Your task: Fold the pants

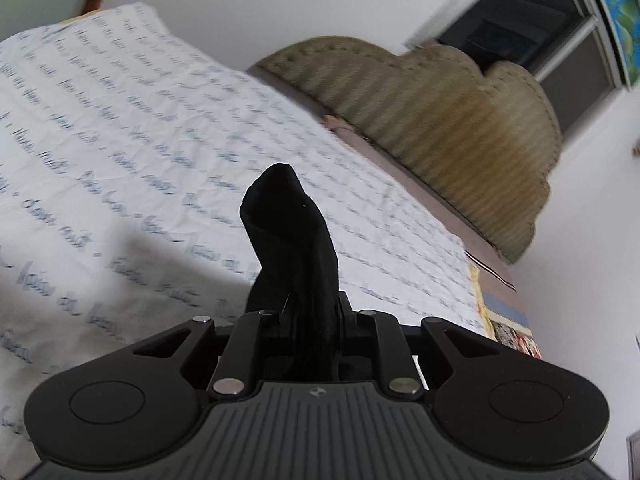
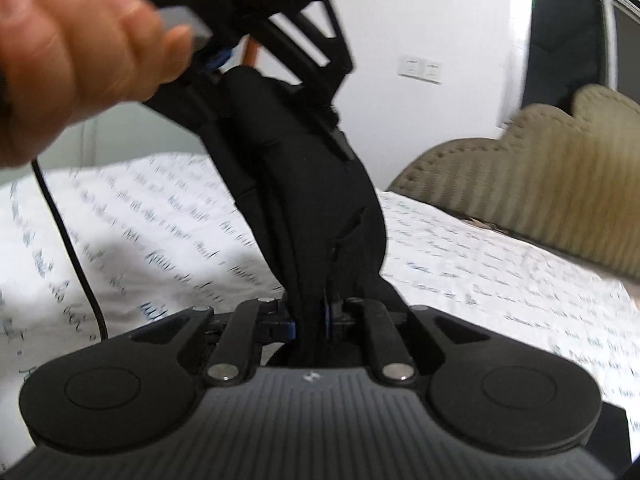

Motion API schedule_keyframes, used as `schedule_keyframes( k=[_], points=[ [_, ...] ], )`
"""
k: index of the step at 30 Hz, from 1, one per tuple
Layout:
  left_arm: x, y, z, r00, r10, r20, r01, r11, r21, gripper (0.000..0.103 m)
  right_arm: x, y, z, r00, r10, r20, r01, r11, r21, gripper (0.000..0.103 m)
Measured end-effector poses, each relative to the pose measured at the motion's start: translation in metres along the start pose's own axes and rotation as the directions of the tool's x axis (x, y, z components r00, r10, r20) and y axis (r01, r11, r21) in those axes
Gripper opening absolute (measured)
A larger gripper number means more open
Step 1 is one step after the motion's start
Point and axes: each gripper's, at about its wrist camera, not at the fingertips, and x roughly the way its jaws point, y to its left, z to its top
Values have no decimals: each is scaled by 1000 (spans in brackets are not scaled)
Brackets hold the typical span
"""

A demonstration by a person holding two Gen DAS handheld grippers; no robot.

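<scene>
While both tongs are clamped on the black pants (image 1: 292, 240), the left gripper (image 1: 310, 312) and right gripper (image 2: 310, 312) each pinching bunched cloth rising ahead of its jaws above the printed bedsheet (image 1: 120, 152), I judge both grips should stay firm and level.
</scene>
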Motion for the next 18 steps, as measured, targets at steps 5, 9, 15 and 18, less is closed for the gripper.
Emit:
schedule_keyframes(
  k=[5,9,15,18],
  points=[
    [12,-49,-15,999,-33,-15,34,996,78,16,-19,-39,-9,999,-40,31,37,995,90,11],
    [27,-83,-30,998,-53,-41,58,989,139,16,-38,-67,-17,996,-82,44,75,987,139,11],
    [61,-126,-58,992,-56,-117,81,971,224,16,-64,-112,-38,990,-141,24,131,964,231,11],
    [84,-143,-74,985,-45,-166,87,962,258,16,-73,-135,-53,989,-150,0,143,941,307,11]
  ],
)
